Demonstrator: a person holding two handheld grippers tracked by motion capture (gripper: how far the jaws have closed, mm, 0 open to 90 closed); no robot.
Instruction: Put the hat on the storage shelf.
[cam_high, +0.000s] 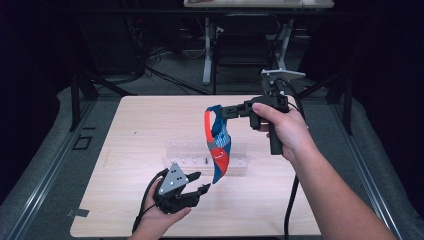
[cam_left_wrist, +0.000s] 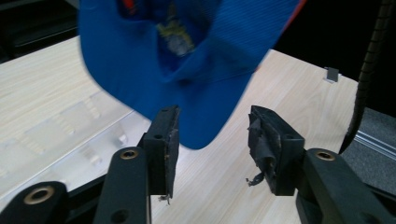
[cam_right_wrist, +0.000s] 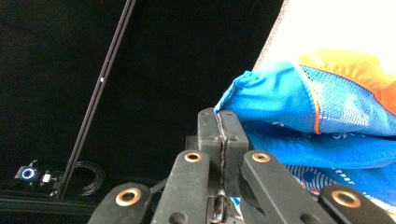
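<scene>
Holding cap (cam_high: 218, 145) aloft in shut right claw (cam_high: 218, 112); left claw (cam_high: 197, 182), jaws apart, nears its brim, ungrasped.

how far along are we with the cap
Done: the right gripper has pinched the cap by its edge and holds it above the table. In hand: the open left gripper sits under its low tip. Left: closing on it; no further step is visible.

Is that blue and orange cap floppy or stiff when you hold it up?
Probably floppy: the cap hangs limp from the right hand-held gripper, pinched at one edge. Likely light, since that small pinch holds it. It may swing; its lower edge dangles between the left hand-held gripper's open jaws.
</scene>
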